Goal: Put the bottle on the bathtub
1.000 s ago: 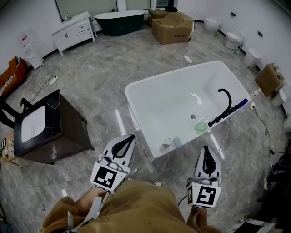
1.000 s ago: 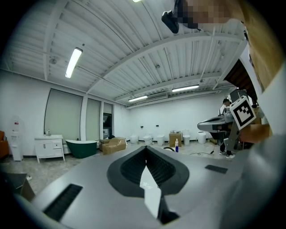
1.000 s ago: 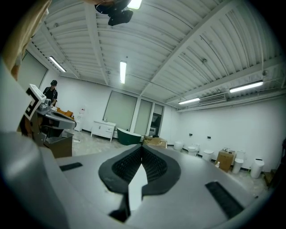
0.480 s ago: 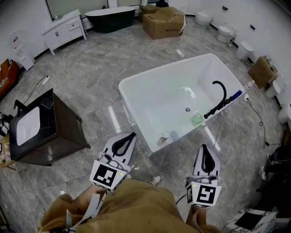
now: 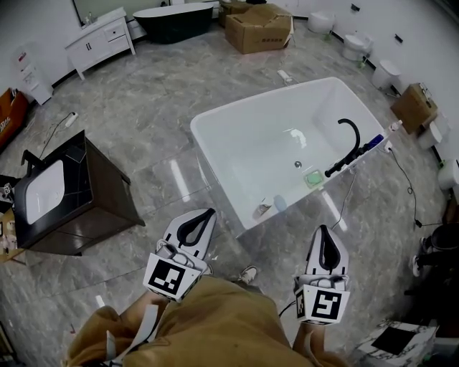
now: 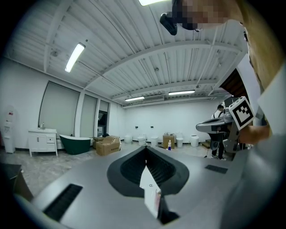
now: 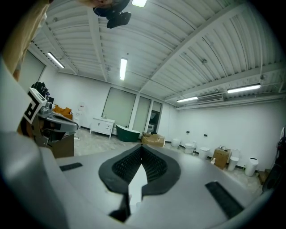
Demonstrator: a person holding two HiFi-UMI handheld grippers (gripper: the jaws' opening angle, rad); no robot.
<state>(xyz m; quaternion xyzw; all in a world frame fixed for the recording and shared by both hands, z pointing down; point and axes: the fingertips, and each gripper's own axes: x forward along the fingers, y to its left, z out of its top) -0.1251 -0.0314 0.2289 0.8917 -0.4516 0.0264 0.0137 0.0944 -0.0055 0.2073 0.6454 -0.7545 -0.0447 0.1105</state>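
The white bathtub [image 5: 215,122] stands ahead of me on the grey floor, with a black tap [image 5: 349,147] on its right rim. Inside its near end lie a small pale-blue bottle [image 5: 280,203] and a clear item [image 5: 262,208]. A small white bottle [image 5: 394,126] stands by the tub's far right corner, and shows far off in the left gripper view [image 6: 169,145]. My left gripper [image 5: 208,213] and right gripper [image 5: 324,231] are held close to my body, short of the tub. Both are shut with nothing in them, the left gripper's [image 6: 145,150] and the right gripper's [image 7: 141,148] jaws pressed together.
A dark vanity with a white basin [image 5: 68,193] stands at the left. Cardboard boxes [image 5: 259,27], a dark green tub [image 5: 172,18], a white cabinet [image 5: 100,39] and toilets [image 5: 386,72] line the far walls. A green pad [image 5: 313,178] lies in the tub. Cables run over the floor at the right.
The head view has shifted a little, so the tub sits slightly higher and further left in it. Both grippers hold the same place, shut.
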